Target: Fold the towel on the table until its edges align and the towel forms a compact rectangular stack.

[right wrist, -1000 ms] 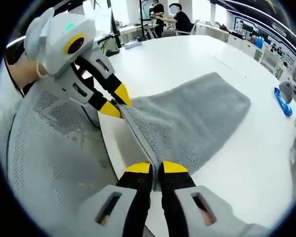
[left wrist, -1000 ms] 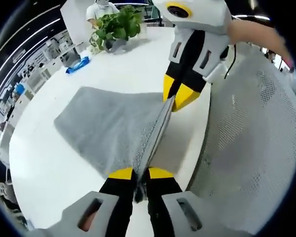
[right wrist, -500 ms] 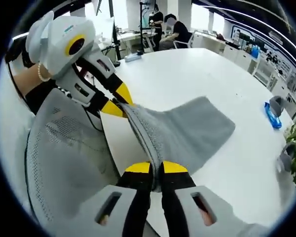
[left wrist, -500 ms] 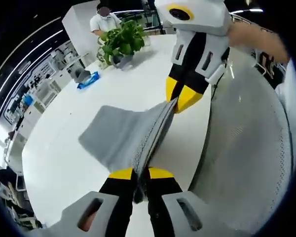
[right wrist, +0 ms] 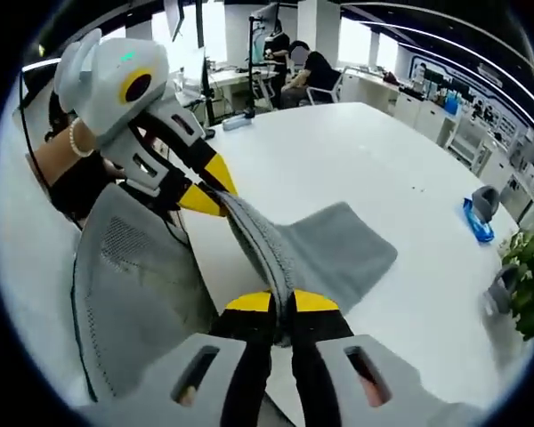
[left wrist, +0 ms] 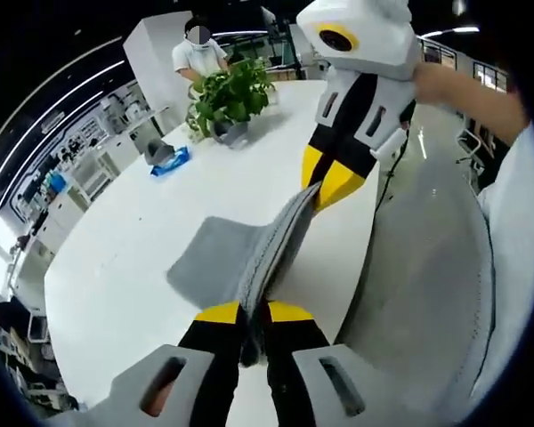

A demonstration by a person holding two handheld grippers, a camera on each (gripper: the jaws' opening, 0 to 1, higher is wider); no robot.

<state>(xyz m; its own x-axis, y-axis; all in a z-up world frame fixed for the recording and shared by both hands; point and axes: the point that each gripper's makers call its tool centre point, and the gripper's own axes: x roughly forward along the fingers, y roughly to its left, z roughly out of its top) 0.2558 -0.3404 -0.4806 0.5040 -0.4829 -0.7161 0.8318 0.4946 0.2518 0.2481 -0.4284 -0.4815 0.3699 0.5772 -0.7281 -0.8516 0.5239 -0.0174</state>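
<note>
Left gripper (left wrist: pixel 254 311) and right gripper (right wrist: pixel 281 302) clamped on towel (left wrist: pixel 215 262) edge; I've lifted it higher above table (left wrist: pixel 116 267) (fold underway), far end trailing.

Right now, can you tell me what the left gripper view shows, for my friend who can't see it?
Two grippers hold a grey towel lifted off a white table: the left gripper pinches its near edge, and the right gripper pinches the far end. A potted plant and a blue packet sit farther back.
</note>
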